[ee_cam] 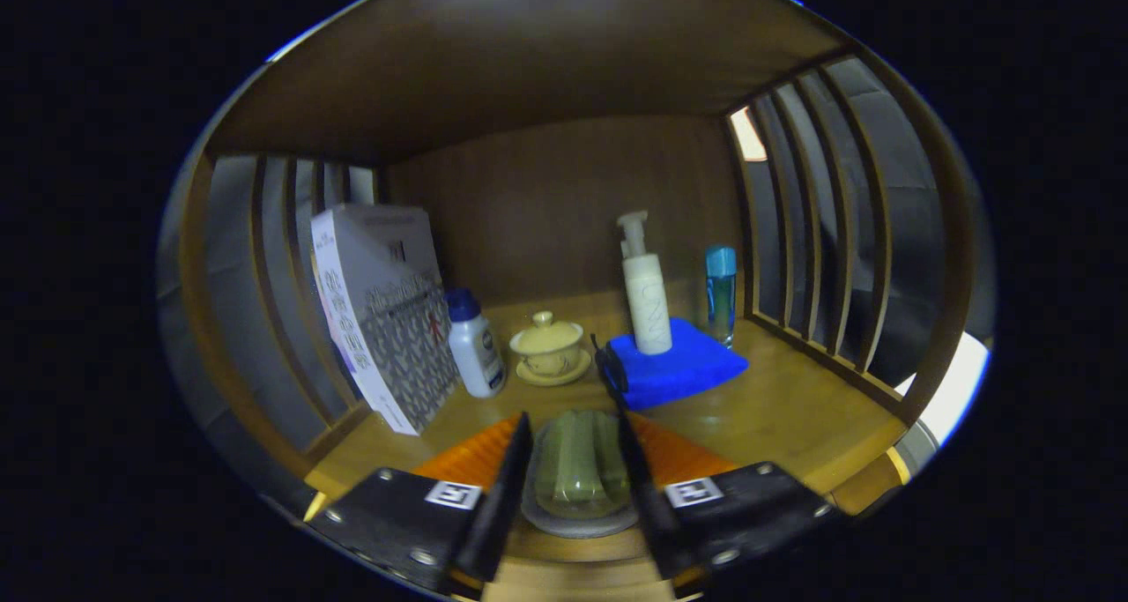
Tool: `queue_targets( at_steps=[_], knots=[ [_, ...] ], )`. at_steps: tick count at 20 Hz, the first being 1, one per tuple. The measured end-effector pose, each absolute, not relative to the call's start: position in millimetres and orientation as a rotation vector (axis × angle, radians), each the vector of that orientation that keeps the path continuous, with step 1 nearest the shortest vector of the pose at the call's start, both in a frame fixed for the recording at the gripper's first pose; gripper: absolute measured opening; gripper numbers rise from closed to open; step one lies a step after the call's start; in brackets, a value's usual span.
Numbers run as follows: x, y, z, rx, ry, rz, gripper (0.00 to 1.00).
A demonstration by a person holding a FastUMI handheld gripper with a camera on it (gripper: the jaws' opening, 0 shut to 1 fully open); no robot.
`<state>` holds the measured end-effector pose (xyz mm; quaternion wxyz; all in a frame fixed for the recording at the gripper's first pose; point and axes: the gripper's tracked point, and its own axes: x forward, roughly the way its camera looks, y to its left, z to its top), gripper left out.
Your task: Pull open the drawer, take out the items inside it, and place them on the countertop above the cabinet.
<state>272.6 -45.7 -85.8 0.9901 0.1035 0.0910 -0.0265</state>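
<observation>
Presently the claw (575,430) is clenched on a ribbed green item (579,463), a finger pressed to each flank, above a grey dish (577,521) at the countertop's (793,417) front edge. Beyond sit a lidded cup (547,345), blue cloth (679,368) bearing a pump bottle (645,298), and a white bottle (474,344) beside a box (381,307) at the left edge.

Tongs (575,461) hold a pale green ribbed item (577,465) on a grey dish (577,521) over the table (793,417).
Both fingers press the item's sides. Beyond them stand a yellow lidded cup (547,345) on its saucer, a white bottle (474,342) with a blue cap just beside a tilted box (379,311), a pump bottle (645,295) upright on a blue cloth (683,368), and a blue vial (720,292) near the slatted side wall (820,232).
</observation>
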Motion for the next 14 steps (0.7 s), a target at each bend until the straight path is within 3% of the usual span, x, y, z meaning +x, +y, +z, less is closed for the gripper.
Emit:
queue_targets(
  at_steps=[2,9,14],
  knots=[
    [249,-49,-65,0.265,0.108,-0.054,0.96],
    [137,-65,-7,0.253,-0.054,-0.102,0.95],
    [60,-48,-29,0.243,-0.041,-0.063,0.95]
  ],
)
